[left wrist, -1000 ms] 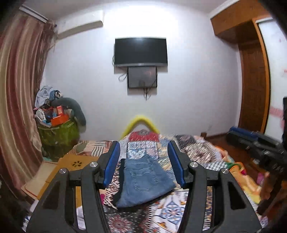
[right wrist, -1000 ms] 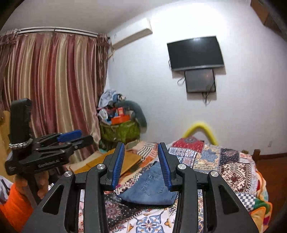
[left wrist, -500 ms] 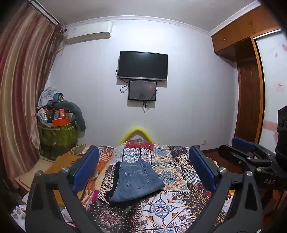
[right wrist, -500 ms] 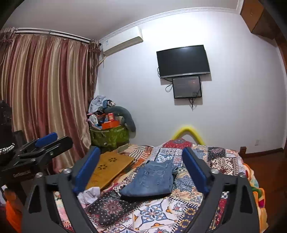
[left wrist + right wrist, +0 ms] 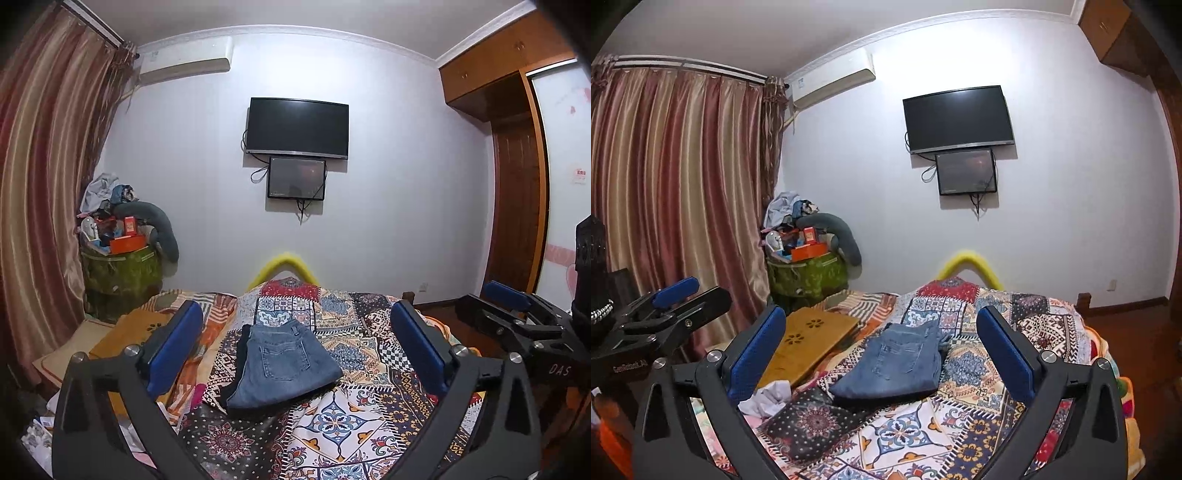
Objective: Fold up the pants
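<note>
Blue jeans (image 5: 280, 363) lie folded into a compact stack on the patchwork bedspread (image 5: 354, 410), back pocket up, with a dark layer showing at the left edge. They also show in the right wrist view (image 5: 899, 363). My left gripper (image 5: 295, 345) is open wide and empty, held back above the bed, short of the jeans. My right gripper (image 5: 881, 350) is open wide and empty, also held back from the jeans. Each gripper appears at the edge of the other's view, the right one (image 5: 517, 317) and the left one (image 5: 665, 306).
A wooden lap tray (image 5: 809, 343) lies on the bed's left side, with a crumpled white cloth (image 5: 768, 400) near it. A green bin (image 5: 120, 277) piled with clutter stands by the curtain (image 5: 44, 206). A television (image 5: 297, 127) hangs on the far wall. A wardrobe (image 5: 517, 177) stands right.
Both grippers have opened from nearly shut to wide and drawn back and up from the bed. The folded jeans lie in the same place.
</note>
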